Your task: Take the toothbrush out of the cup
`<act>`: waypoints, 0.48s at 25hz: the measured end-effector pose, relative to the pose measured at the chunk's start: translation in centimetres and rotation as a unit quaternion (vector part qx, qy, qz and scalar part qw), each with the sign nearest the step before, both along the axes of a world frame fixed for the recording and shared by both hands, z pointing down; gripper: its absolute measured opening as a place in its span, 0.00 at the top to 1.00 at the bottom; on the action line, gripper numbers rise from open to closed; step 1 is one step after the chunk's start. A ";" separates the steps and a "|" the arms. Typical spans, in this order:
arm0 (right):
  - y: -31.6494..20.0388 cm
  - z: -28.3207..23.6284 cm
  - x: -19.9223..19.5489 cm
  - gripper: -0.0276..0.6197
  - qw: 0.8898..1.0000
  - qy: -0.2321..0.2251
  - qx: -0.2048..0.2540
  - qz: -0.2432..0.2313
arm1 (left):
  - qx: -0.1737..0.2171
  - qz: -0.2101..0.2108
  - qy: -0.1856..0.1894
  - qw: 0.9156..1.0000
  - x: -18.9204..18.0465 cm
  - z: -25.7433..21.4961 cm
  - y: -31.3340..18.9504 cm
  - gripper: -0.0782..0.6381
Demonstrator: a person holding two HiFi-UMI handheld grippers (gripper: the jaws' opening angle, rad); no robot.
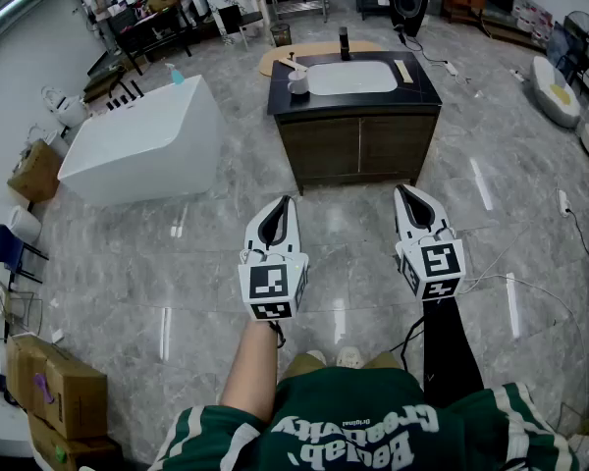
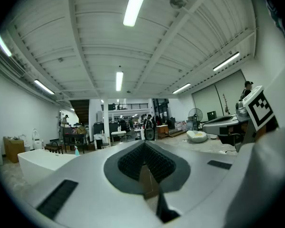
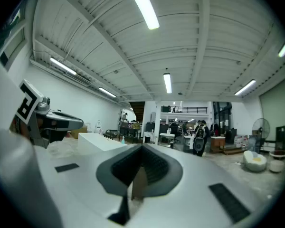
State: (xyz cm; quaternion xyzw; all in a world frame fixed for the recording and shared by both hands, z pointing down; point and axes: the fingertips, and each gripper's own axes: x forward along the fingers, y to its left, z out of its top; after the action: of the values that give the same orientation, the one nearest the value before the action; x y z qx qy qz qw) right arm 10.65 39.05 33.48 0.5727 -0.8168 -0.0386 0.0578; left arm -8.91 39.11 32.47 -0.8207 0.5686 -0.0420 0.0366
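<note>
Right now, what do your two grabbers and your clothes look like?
Both the left gripper and the right gripper are white, tapering shells with dark ribbed pads inside. Each carries a cube with black-and-white square markers. The person wears a green shirt with white lettering and striped sleeve edges; a black sleeve covers the right arm.

Lower centre of the head view: left gripper [image 1: 278, 212] and right gripper [image 1: 408, 197] held level, side by side and apart, jaws closed and empty, bare left forearm [image 1: 252, 361] below.
</note>
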 end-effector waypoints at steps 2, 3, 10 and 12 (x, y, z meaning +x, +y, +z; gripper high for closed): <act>0.7 0.1 -0.1 0.95 1.000 -0.006 0.000 0.002 | 0.003 0.010 -0.006 1.000 0.1 0.1 0.8 0.89; 1.1 0.2 -0.1 0.95 1.000 -0.008 0.000 0.002 | 0.003 0.012 -0.008 1.000 0.1 0.2 1.1 0.89; 2.1 1.0 0.0 0.95 1.000 -0.015 -0.005 0.001 | 0.006 -0.004 -0.009 1.000 -0.6 0.2 2.5 0.89; 2.2 1.3 0.1 0.95 1.000 -0.010 -0.009 0.007 | 0.007 -0.009 -0.007 1.000 -0.8 0.1 2.9 0.89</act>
State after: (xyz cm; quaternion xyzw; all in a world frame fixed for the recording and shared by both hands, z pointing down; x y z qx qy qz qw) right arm 10.74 41.28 34.78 0.5782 -0.8137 -0.0250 0.0547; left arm -9.67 42.01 32.56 -0.8152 0.5756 -0.0440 0.0462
